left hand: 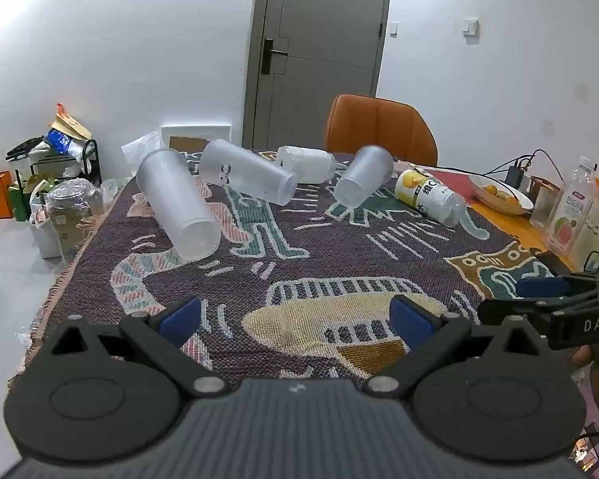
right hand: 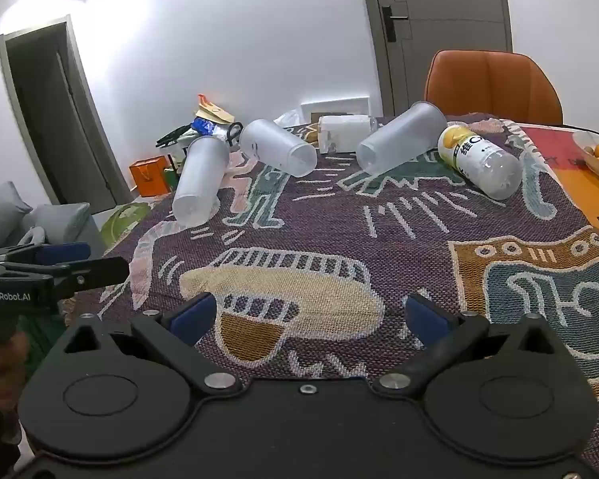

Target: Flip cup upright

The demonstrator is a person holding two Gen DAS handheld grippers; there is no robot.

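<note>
Three frosted plastic cups lie on their sides on the patterned cloth at the table's far end: a tall left cup [left hand: 175,203] [right hand: 199,177], a middle cup [left hand: 247,171] [right hand: 277,147] and a right cup [left hand: 363,175] [right hand: 399,143]. My left gripper [left hand: 295,319] is open and empty, low over the near cloth, well short of the cups. My right gripper [right hand: 311,319] is open and empty too, beside the left one. Each gripper shows at the edge of the other's view: the right one [left hand: 547,299], the left one [right hand: 60,267].
A yellow-labelled bottle [left hand: 429,195] [right hand: 479,159] lies on its side right of the cups, a white container [left hand: 307,163] behind them. A fruit bowl [left hand: 499,195], bottles and cables stand at the right edge. An orange chair [left hand: 379,127] is behind the table.
</note>
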